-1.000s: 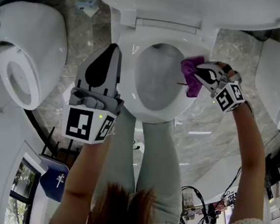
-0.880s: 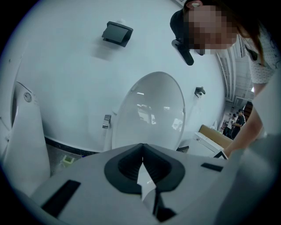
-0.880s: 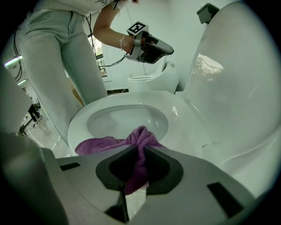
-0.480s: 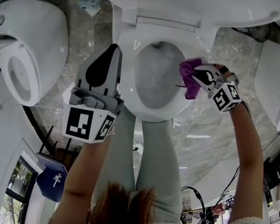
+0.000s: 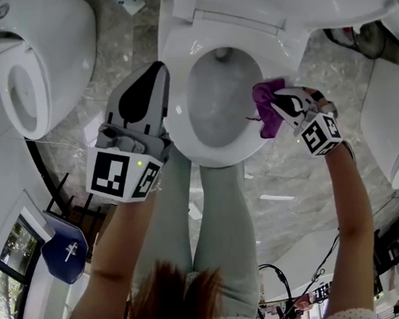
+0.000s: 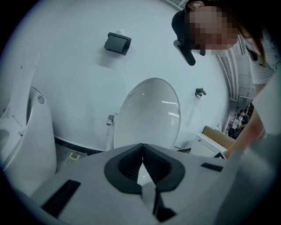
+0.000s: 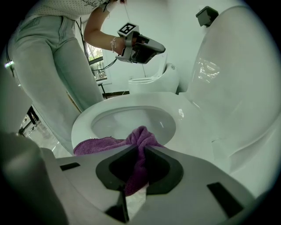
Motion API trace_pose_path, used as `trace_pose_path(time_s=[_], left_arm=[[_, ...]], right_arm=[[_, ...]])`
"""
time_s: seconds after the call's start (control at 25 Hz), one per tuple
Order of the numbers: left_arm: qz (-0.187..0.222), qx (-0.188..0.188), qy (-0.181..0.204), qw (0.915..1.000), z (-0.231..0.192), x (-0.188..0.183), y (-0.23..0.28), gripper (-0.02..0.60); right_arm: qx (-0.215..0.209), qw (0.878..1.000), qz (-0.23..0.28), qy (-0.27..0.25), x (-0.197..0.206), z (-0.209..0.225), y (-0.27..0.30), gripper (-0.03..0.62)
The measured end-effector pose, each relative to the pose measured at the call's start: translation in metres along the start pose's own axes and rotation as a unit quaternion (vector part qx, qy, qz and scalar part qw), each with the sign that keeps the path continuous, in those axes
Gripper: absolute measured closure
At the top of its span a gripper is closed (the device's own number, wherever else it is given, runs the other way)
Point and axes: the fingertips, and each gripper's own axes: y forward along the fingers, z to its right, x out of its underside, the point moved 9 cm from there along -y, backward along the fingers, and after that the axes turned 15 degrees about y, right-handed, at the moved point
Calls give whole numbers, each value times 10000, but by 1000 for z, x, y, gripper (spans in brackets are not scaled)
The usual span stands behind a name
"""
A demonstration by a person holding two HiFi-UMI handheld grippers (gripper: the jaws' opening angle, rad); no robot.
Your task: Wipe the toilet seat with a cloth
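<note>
A white toilet stands with its seat [image 5: 181,115] down and its lid [image 7: 232,83] raised. My right gripper [image 5: 278,105] is shut on a purple cloth [image 5: 267,106], which lies pressed on the right side of the seat [image 7: 127,103]. In the right gripper view the cloth [image 7: 134,145] bunches between the jaws and spreads left over the rim. My left gripper [image 5: 151,79] hovers beside the left edge of the seat, shut and holding nothing. In its own view the left gripper [image 6: 142,151] points at the raised lid [image 6: 147,114].
A second white toilet [image 5: 32,63] stands at the left, and another white fixture [image 5: 392,123] at the right edge. The person's legs [image 5: 206,225] stand right in front of the bowl. The floor is grey marble [image 5: 307,187]. A blue object [image 5: 62,251] lies at lower left.
The right gripper and cloth have slid slightly left and up along the right side of the seat. The left gripper has barely moved.
</note>
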Motion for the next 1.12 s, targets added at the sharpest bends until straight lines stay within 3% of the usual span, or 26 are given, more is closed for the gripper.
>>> trace_pose_path(time_s=[0.64,1.12], left_arm=[[35,-342,-117,9993,27,19,-35,577],[111,-578,-177,9981,33,29,-61,577]], right_arm=[[-108,9988,159,452,11,-12,1,530],[-243,9986,124,443,11,-28,5,531]])
